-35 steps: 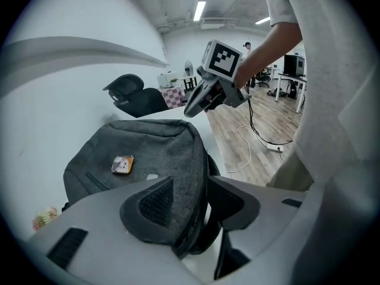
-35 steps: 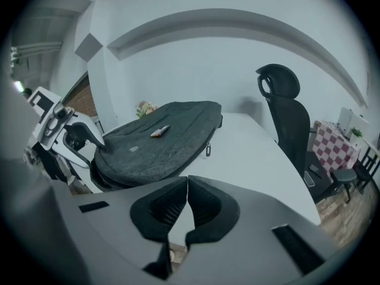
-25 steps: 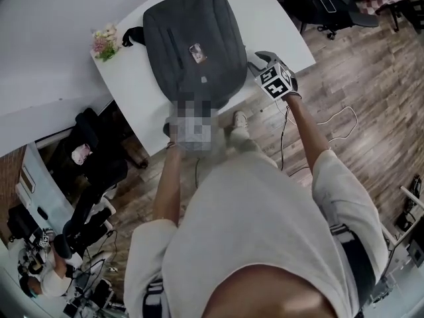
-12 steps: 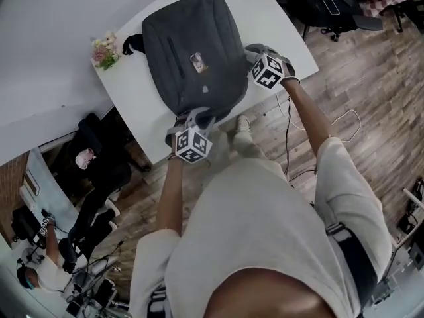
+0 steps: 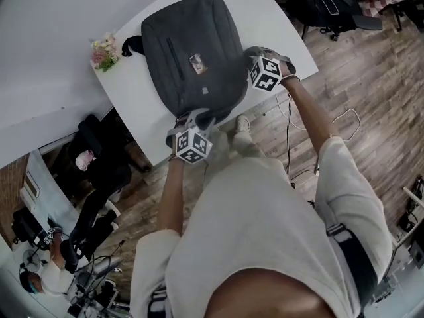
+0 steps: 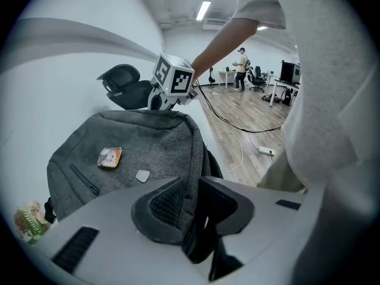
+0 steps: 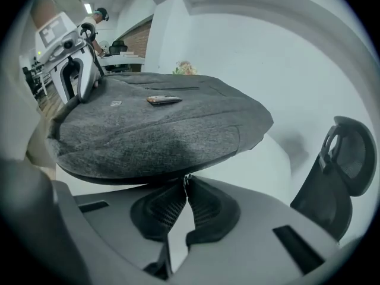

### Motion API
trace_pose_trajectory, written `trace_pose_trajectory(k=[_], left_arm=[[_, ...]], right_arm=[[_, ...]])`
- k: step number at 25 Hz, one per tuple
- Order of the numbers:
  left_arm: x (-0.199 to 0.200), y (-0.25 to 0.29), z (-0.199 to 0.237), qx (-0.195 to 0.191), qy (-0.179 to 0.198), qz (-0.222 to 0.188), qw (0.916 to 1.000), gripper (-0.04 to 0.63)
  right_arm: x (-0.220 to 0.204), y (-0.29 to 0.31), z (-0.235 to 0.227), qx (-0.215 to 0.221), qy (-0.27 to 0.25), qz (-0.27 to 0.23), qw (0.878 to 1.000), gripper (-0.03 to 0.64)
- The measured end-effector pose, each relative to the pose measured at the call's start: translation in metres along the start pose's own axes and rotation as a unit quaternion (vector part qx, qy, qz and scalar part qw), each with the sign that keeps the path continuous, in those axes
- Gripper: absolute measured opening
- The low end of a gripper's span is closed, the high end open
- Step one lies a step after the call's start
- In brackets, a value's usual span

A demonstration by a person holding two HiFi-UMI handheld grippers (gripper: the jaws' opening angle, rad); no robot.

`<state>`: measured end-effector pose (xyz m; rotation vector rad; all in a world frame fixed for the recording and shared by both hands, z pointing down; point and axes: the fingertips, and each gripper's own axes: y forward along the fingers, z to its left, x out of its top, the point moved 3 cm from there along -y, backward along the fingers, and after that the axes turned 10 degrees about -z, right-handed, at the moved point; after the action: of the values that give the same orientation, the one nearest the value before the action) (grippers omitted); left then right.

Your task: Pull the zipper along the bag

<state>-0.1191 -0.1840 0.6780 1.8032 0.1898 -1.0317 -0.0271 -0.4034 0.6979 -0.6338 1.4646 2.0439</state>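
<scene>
A grey backpack (image 5: 192,45) lies flat on the white table (image 5: 278,18). My left gripper (image 5: 194,118) is at the bag's near end. In the left gripper view it (image 6: 195,186) is shut on a fold of the bag's edge (image 6: 189,159). My right gripper (image 5: 247,59) is at the bag's right side. Its jaws have just been closing. In the right gripper view they (image 7: 186,186) meet under the bag's rim (image 7: 154,129), pinching a small metal zipper pull (image 7: 186,179) at their tips.
A bunch of flowers (image 5: 104,48) lies at the table's far left corner. Black office chairs stand beside the table (image 7: 338,165) (image 5: 99,158). Cables (image 5: 344,121) trail over the wooden floor on the right. A person (image 6: 240,67) stands far back in the room.
My right gripper has shifted left and rolled, coming in against the bag's right side. The left gripper has kept its place at the near end.
</scene>
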Motion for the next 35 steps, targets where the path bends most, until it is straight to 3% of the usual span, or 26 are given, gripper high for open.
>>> trace_pose_trajectory(k=[7,13,24,35], left_arm=[[-0.001,0.0,0.001,-0.001,-0.019,-0.001,0.9998,0.101],[-0.003,0.001,0.004,-0.004,-0.039,-0.004,0.9992,0.1],[-0.003,0.0,0.005,-0.002,-0.051,-0.014,0.9986,0.098],[-0.001,-0.003,0.009,0.007,-0.072,-0.026,0.997,0.095]], right_arm=[[-0.008,-0.009,0.006,-0.027,-0.09,0.074,0.993,0.02],[-0.007,-0.009,0.013,-0.035,-0.118,0.129,0.984,0.02],[-0.009,-0.034,0.084,-0.025,-0.016,0.149,0.988,0.02],[0.014,-0.048,0.159,-0.04,0.118,0.156,0.98,0.021]])
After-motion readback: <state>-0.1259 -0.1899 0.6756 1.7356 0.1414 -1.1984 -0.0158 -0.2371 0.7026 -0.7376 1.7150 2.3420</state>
